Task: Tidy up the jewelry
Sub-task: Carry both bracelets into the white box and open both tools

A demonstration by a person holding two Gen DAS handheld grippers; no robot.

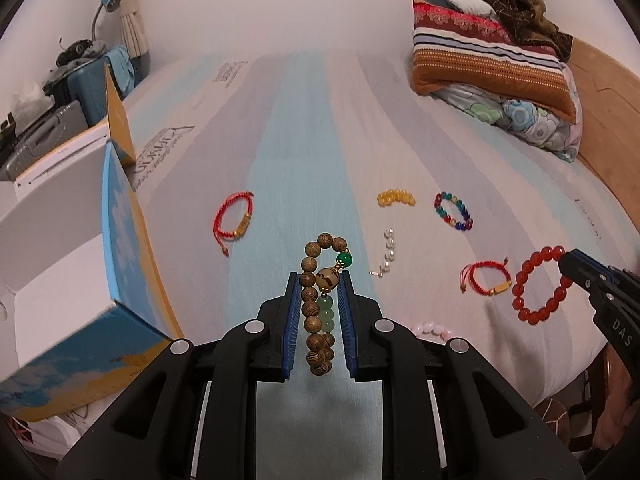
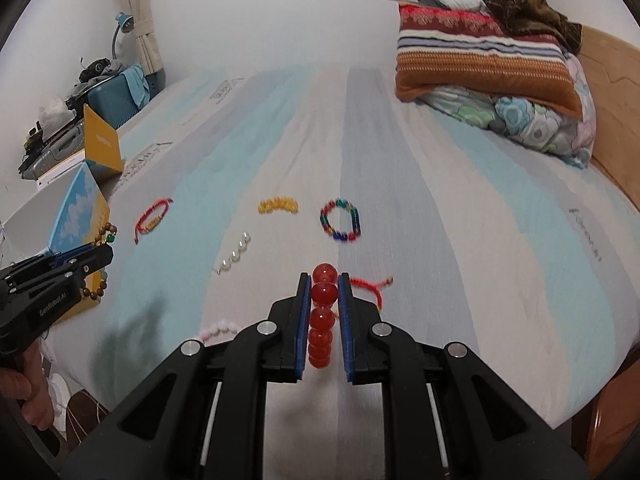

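Bracelets are being held clear of the bed [image 1: 400, 140]: wooden bead bracelet [image 1: 316, 304] pinched in the left gripper [image 1: 319, 280], red bead bracelet [image 2: 322, 316] in the right gripper [image 2: 324, 282], with carriage toward the open box [image 1: 72, 264] at nine o'clock advised with both grips kept firm.

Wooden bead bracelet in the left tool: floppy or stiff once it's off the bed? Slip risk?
Likely floppy: the wooden bead bracelet droops in a loose strand between the left tool's pads, so it should swing when carried. Slip looks possible, since the pads pinch only a few round beads. Probably light for its size, being mostly wood with one green bead.
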